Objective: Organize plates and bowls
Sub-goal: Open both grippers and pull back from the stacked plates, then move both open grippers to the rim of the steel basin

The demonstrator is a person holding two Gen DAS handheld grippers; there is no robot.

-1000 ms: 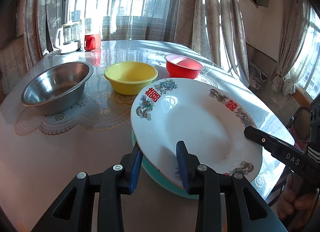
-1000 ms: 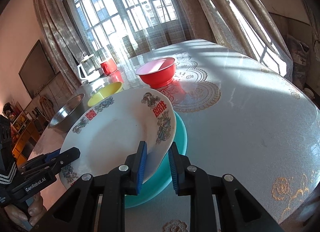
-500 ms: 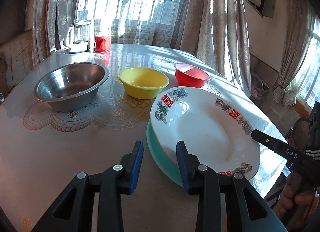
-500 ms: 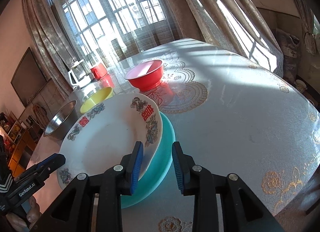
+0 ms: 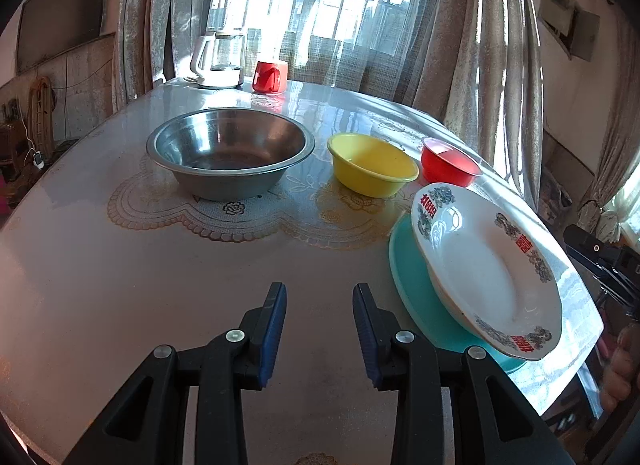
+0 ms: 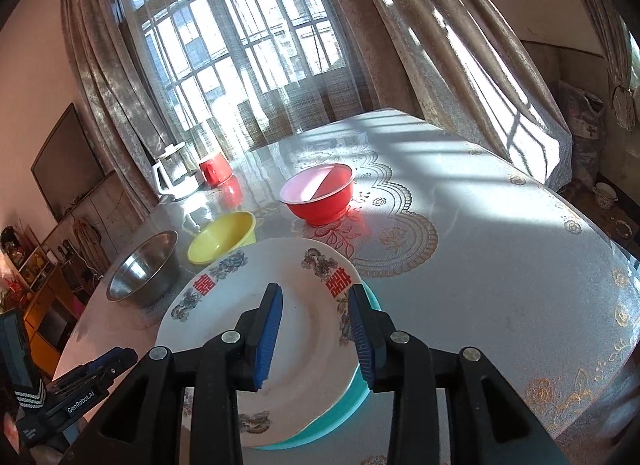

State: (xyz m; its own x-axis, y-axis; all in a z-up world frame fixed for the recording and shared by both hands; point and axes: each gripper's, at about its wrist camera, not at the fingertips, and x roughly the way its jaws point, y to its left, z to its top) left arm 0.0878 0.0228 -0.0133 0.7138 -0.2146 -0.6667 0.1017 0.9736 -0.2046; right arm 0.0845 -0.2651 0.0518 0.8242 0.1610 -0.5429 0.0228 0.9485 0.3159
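**Ana:** Left wrist view first — what's in front of you?

**Me:** My left gripper (image 5: 320, 329) hovers over bare tabletop (image 5: 120, 265), jaws partly apart, nothing between them. Off to its right sits the white plate (image 5: 480, 265), lying on the teal plate (image 5: 416, 285). Ahead, the steel bowl (image 5: 228, 153); right of that the yellow bowl (image 5: 372, 169), then the red bowl (image 5: 448, 163). Kettle (image 5: 218, 61) and red mug (image 5: 270, 76) stand at the far edge.

**Ana:** And your right?

**Me:** My right gripper (image 6: 316, 333) hangs above the white plate (image 6: 248, 305), jaws opening, pads clear of its rim. Teal plate (image 6: 352, 397) peeks out underneath. Beyond my fingertips: red bowl (image 6: 318, 197), with yellow bowl (image 6: 222, 237) and steel bowl (image 6: 144, 269) further left.

**Ana:** Anything blocking?

**Me:** Only my left gripper, low at the left.
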